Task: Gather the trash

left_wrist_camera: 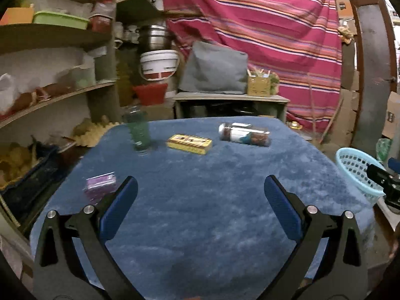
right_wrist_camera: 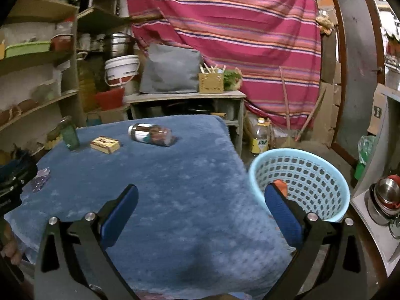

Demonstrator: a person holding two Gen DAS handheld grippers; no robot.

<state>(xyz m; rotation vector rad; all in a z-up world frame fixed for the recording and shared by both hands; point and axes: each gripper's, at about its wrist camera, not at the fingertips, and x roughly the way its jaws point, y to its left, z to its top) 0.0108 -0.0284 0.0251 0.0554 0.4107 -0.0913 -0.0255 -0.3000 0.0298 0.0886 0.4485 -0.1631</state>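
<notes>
Striped pink cloth (left_wrist_camera: 262,37) is hanging behind a small table that is wearing a blue fuzzy cover (left_wrist_camera: 212,212). Four pieces of trash are lying on the cover: a green bottle (left_wrist_camera: 139,132) is standing upright near the far left corner, a yellow box (left_wrist_camera: 189,144) is lying just beside it, and a clear jar (left_wrist_camera: 245,135) is lying on its side further right. A purple packet (left_wrist_camera: 101,185) is resting near the left edge, close to the left gripper (left_wrist_camera: 200,195). This gripper is hovering over the cover with its blue pads spread wide and is holding nothing. The right gripper (right_wrist_camera: 200,200) is also gaping wide and empty, over the right edge of the table. A light blue basket (right_wrist_camera: 312,175) is standing on the floor just beside the table, with something orange (right_wrist_camera: 280,184) inside.
</notes>
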